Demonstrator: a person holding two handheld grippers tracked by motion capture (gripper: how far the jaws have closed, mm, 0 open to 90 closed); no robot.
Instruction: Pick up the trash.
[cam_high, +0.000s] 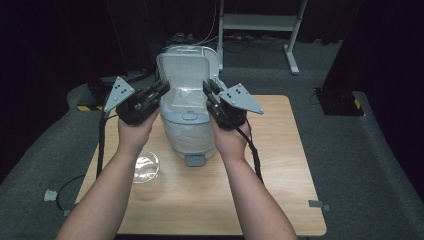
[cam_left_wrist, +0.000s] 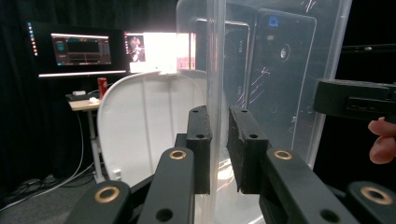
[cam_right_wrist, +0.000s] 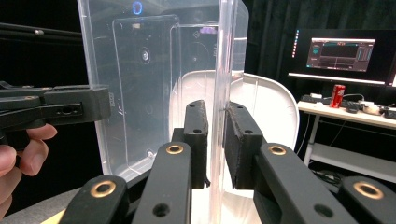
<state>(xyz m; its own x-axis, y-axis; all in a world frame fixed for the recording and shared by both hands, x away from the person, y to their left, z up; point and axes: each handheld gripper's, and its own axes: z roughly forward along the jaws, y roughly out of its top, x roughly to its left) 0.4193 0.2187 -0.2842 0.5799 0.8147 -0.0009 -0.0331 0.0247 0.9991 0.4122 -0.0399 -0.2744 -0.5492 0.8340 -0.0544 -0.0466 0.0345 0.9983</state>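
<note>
A pale grey bin (cam_high: 190, 132) stands on the wooden table (cam_high: 285, 170) with its white lid (cam_high: 187, 65) swung up and back. Inside its mouth stands a clear plastic insert (cam_high: 186, 97). My left gripper (cam_high: 162, 89) holds the insert's left wall and my right gripper (cam_high: 207, 89) its right wall. In the left gripper view the left gripper (cam_left_wrist: 219, 112) is shut on the edge of the clear insert (cam_left_wrist: 280, 84), with the lid (cam_left_wrist: 140, 121) behind. In the right gripper view the right gripper (cam_right_wrist: 215, 106) is likewise shut on the insert (cam_right_wrist: 135, 74).
A clear glass bowl (cam_high: 146, 167) sits on the table by the person's left forearm. The bin's foot pedal (cam_high: 194, 160) juts toward the front edge. A white metal frame (cam_high: 260, 22) stands on the floor behind. Monitors (cam_right_wrist: 343, 53) glow far off.
</note>
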